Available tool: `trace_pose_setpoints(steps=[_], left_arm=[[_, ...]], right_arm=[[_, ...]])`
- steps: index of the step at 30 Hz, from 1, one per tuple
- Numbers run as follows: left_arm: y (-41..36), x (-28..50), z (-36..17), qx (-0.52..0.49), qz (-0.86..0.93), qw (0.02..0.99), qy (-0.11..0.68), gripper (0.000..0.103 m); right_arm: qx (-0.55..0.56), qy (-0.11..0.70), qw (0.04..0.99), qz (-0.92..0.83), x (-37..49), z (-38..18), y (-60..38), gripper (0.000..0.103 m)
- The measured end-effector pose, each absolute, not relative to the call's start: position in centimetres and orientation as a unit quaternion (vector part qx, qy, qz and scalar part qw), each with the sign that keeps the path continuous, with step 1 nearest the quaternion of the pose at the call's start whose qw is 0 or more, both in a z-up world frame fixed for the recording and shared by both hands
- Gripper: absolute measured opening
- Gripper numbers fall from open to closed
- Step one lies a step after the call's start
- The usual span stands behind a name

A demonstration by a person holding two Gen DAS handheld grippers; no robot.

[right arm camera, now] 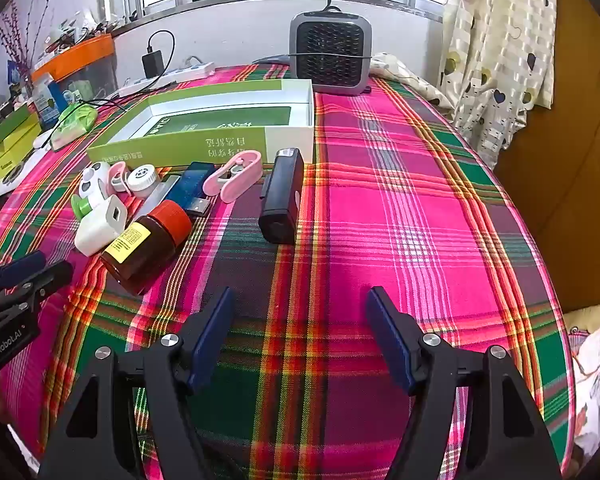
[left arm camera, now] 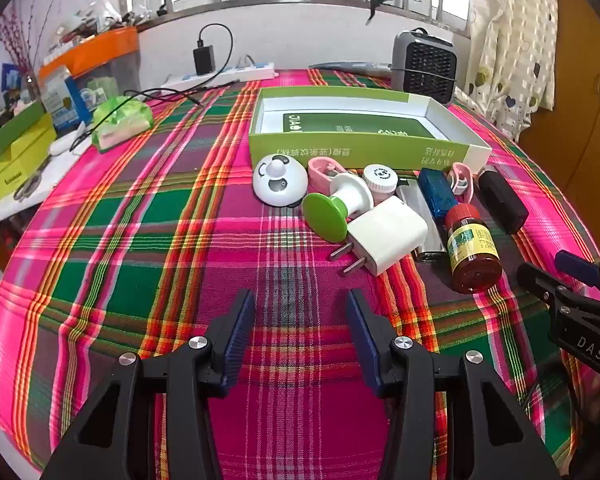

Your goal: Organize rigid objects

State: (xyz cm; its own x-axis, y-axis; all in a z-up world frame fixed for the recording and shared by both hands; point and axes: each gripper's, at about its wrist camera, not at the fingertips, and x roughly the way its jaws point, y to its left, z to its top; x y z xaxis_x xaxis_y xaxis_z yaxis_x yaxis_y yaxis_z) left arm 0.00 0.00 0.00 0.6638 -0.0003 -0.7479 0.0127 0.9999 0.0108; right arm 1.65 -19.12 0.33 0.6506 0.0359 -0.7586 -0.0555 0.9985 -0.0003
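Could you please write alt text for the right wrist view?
The open right gripper hovers over a plaid tablecloth, holding nothing. Ahead lie a black case, a brown bottle and small items before an open green box.

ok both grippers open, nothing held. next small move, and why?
Probably ease the right gripper forward and down over the black case. It lies alone, clear of the crowded pile around the brown bottle, almost straight ahead of the open jaws. The green box behind it holds none of the loose items, so likely nothing is sorted yet.
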Motion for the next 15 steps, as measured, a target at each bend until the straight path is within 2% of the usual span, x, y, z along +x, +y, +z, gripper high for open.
trace_pose_setpoints(steps=[15], left_arm=[[0.03, 0.02, 0.02, 0.007, -0.003, 0.912, 0.409, 0.046]], right_arm=[[-0.014, 0.415, 0.909, 0.024, 1.61, 0.33, -19.05, 0.069]])
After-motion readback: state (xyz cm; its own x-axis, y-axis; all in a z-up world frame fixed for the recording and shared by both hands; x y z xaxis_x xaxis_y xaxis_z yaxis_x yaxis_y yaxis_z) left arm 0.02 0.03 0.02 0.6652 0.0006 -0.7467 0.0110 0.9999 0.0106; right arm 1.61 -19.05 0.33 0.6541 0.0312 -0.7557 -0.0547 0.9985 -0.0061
